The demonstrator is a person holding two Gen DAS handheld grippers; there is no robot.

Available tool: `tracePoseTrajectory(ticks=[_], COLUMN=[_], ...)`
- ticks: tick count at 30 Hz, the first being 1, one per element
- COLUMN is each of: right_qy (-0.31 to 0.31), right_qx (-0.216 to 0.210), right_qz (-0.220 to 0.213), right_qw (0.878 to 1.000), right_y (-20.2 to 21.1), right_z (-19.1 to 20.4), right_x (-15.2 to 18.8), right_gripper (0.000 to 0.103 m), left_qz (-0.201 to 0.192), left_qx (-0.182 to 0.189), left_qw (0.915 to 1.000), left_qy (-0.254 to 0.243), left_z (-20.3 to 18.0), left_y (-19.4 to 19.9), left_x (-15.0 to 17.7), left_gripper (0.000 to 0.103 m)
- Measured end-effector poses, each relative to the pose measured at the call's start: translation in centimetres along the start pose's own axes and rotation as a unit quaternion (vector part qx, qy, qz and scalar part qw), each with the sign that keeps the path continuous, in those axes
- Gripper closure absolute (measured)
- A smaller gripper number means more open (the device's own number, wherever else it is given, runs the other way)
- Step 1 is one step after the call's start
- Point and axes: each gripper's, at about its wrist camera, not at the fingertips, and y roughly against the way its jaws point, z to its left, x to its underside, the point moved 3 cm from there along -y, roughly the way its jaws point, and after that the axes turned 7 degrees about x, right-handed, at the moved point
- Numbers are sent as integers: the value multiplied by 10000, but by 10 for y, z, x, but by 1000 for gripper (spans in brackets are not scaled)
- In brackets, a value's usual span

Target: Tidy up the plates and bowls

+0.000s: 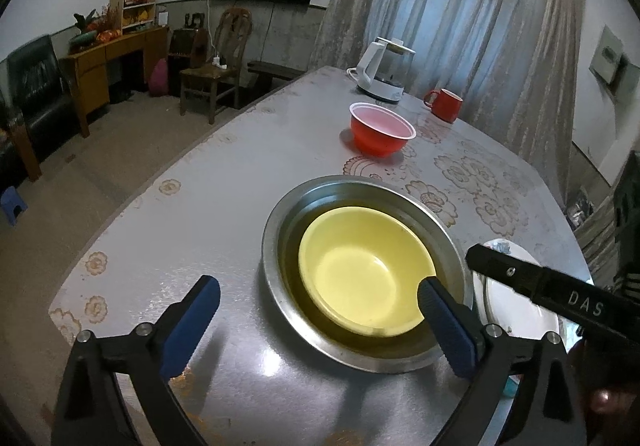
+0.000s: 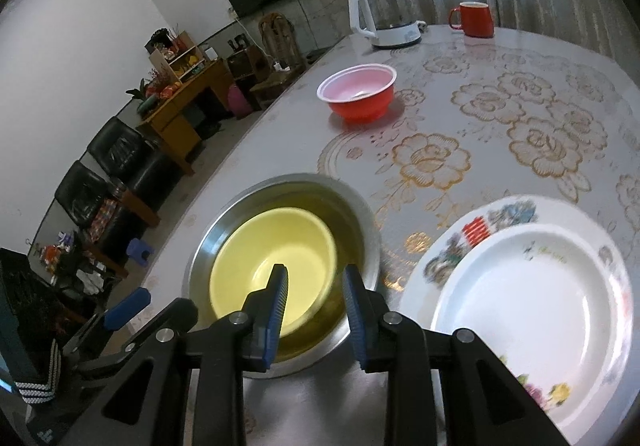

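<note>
Two bowls nested, both grippers holding nothing

Two bowls are stacked near the table (image 1: pixel 240 358) edge: yellow bowl (image 1: pixel 366 272) sits inside the steel bowl (image 1: pixel 276 230), off-centre toward the near side.

Left gripper (image 1: pixel 320 330): jaws spread wide, nothing between the pads. Its right finger (image 1: pixel 448 330) hangs over the steel bowl's near rim beside the yellow bowl; can't tell if it touches. Left finger is out over bare table.

Right gripper (image 2: pixel 316 316): jaws close together but a gap is visible, nothing clamped. It sits over the near rim of the steel bowl, left finger (image 2: pixel 276 310) in front of the yellow bowl's inside.

White plate (image 2: pixel 524 310) lies on top of a flowered plate (image 2: pixel 448 246), just right of the steel bowl, offset toward the near right.

Red bowl (image 2: pixel 360 92) stands alone farther back, well apart from the stack. Kettle (image 2: pixel 384 12) and red mug (image 2: pixel 476 18) are at the far end of the table.
</note>
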Motion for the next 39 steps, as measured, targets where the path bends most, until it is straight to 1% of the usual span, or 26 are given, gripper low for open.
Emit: tracePoseTrajectory(ticks=[6,12,15,16,18,19,22,24,28,34,39], right_qy=[53,36,60,48,-29,-156,-619,-795,-917,-1295,-1439], right_qx=[144,280,284,244,104,-32,-242,-239,-114,-352,-413], right_qz=[-13,-85,-72,-54,-26,33,238,368,459,521,662], right_qw=[9999,9996,9996,9997,9999,9999,9975,9959,9947,9896,9865], right_y=[0,-7,-15,-19,-26,-33,-56,-76,-107,-145,-169], right_z=[-17,-36,-42,-45,-50,-53,-66,-72,-79,-91,-96], right_x=[-21,-56,-75,-85,-98,-107,-131,-146,-167,-189,-194], right_gripper=[75,75,75,74,71,70,66,66,66,66,66], left_qz=[86,111,96,98,133,183,289,313,310,338,291], left_qx=[81,61,88,86,123,121,162,180,126,97,132], left_qw=[9998,9996,9994,9992,9987,9983,9970,9965,9965,9967,9985], left_qy=[179,250,332,367,470,547,698,756,770,727,446], left_z=[3,9,14,16,21,24,30,33,38,38,25], left_y=[-6,-10,-12,-13,-18,-22,-30,-34,-38,-50,-59], left_x=[-5,-20,-29,-30,-33,-34,-37,-40,-47,-64,-88], left_gripper=[3,3,3,3,2,2,2,2,2,2,2])
